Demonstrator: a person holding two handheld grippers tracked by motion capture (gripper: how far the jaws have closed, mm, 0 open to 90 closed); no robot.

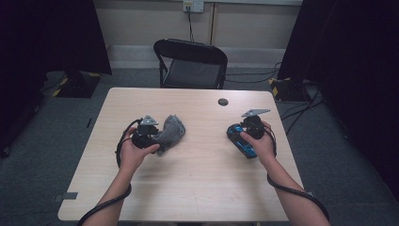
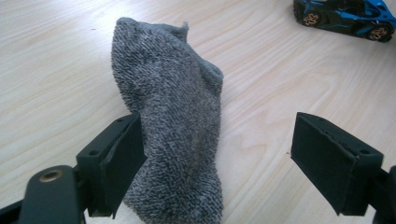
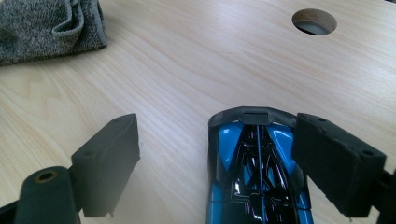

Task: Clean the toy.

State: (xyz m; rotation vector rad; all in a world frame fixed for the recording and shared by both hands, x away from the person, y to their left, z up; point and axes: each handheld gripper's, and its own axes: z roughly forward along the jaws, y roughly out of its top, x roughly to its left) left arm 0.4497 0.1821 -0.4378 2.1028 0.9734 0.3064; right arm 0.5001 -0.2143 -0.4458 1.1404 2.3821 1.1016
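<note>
- Left hand-held gripper (image 2: 217, 154): jaws wide; grey sock (image 2: 173, 116) lies between them, brushing one pad, not gripped.
- Right hand-held gripper (image 3: 215, 158): jaws wide, astride blue toy car (image 3: 257, 177) on worktop (image 3: 187, 70).

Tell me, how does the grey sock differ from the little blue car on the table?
The sock is soft, fuzzy grey knit, lying crumpled and folded; the toy car is hard, glossy blue and black, keeping its shape. The sock lies between the wide-open jaws of the left gripper, against one pad; the car sits between the open jaws of the right gripper, beside the other pad. Both rest on the same wooden table, neither clamped.
</note>
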